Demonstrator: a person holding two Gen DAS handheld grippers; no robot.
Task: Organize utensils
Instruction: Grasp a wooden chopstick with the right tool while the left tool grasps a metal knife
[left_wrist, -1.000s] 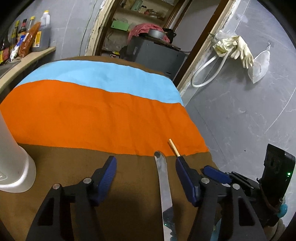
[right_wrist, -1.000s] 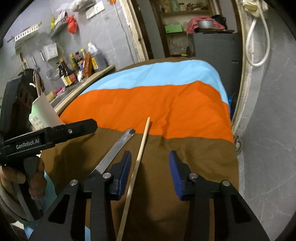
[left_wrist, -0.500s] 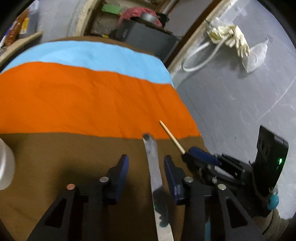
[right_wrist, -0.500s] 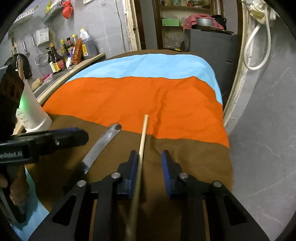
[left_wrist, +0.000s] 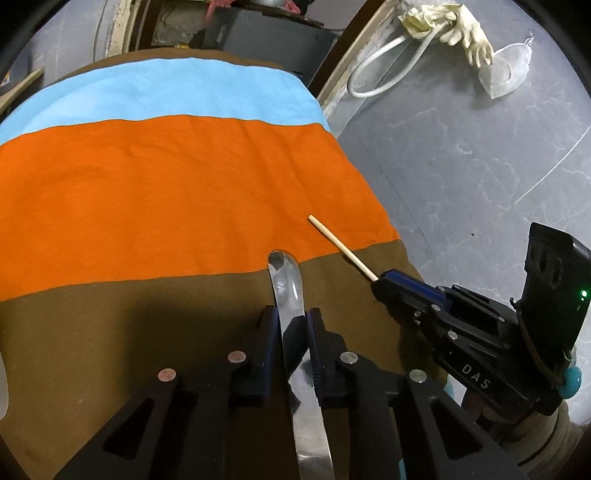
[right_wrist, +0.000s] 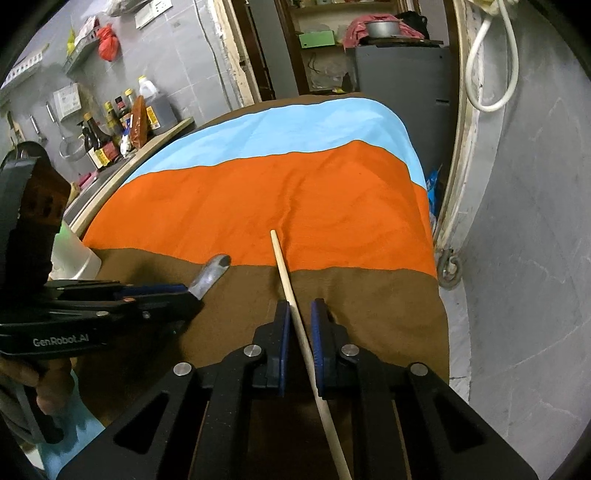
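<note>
Left gripper clamps knife; right gripper seemingly clamps chopstick, jaws just closing.

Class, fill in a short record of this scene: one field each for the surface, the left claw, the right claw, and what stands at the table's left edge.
surface: striped cloth in blue, orange and brown
left claw: just closed on metal utensil handle
right claw: just closed on wooden chopstick
left edge: white container

Both tongs are black with blue pads and silver rivets. The left tongs read "GenRobot.AI". The right tongs read "DAS" beside a green light.
</note>
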